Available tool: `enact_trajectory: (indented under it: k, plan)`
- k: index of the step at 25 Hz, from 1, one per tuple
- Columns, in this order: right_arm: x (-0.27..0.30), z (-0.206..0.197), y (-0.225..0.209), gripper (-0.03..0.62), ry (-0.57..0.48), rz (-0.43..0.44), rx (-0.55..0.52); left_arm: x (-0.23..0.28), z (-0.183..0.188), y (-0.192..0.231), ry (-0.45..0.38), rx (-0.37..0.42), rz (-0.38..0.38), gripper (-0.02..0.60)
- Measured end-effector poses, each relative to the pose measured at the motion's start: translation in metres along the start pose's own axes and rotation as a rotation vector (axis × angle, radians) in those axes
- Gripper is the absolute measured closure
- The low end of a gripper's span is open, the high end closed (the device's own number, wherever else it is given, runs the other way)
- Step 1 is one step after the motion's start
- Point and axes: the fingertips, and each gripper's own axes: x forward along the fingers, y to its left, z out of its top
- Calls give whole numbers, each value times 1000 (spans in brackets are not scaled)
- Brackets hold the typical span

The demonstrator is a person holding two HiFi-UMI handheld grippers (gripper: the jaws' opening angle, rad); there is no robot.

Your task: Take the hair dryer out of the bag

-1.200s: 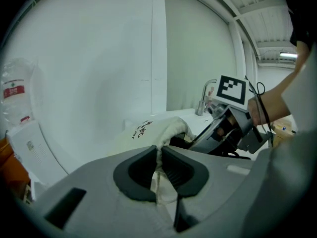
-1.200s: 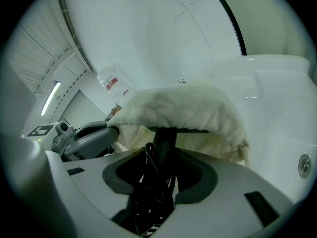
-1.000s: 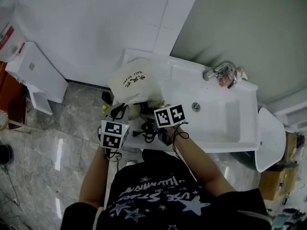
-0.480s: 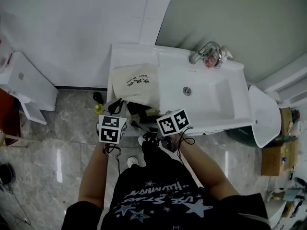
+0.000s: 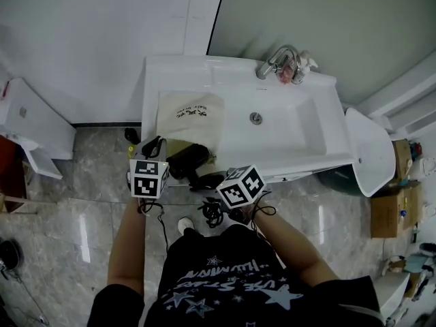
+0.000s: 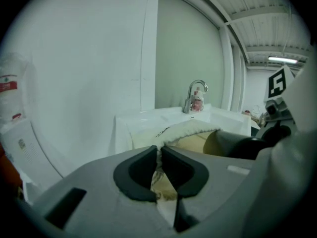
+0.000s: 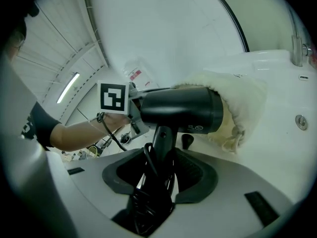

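A cream cloth bag (image 5: 191, 114) lies on the left end of the white sink counter (image 5: 153, 80). My left gripper (image 5: 155, 147) is shut on the bag's open edge, and the fabric (image 6: 159, 157) shows pinched between its pads. The black hair dryer (image 5: 189, 159) pokes out of the bag's mouth over the counter's front edge. My right gripper (image 5: 221, 182) is shut on the dryer's handle (image 7: 161, 143), with the bundled cord (image 7: 148, 197) hanging in the jaws. In the right gripper view the dryer's barrel (image 7: 183, 108) has its far end still inside the bag (image 7: 237, 108).
A chrome faucet (image 5: 276, 61) and the basin (image 5: 293, 125) with its drain (image 5: 255, 118) lie right of the bag. A white fixture (image 5: 371, 152) stands at the right, a white cabinet (image 5: 30, 125) at the left, and a cardboard box (image 5: 388, 216) on the grey marble floor.
My right gripper has drawn the hair dryer back toward me, so more of it stands outside the bag. The left gripper keeps its hold on the bag's edge.
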Motion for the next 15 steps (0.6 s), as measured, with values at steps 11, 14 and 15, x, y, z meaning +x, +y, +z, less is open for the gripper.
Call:
enact_trajectory:
  k: [11, 14, 15]
  plan:
    - [-73, -48, 31, 419, -32, 119, -58, -20, -16, -25, 79, -21, 144, 526]
    - [-95, -62, 28, 421, -59, 127, -45, -28, -18, -40, 85, -31, 175, 466]
    - [-101, -66, 26, 421, -74, 129, -33, -32, -20, -45, 89, -29, 185, 438]
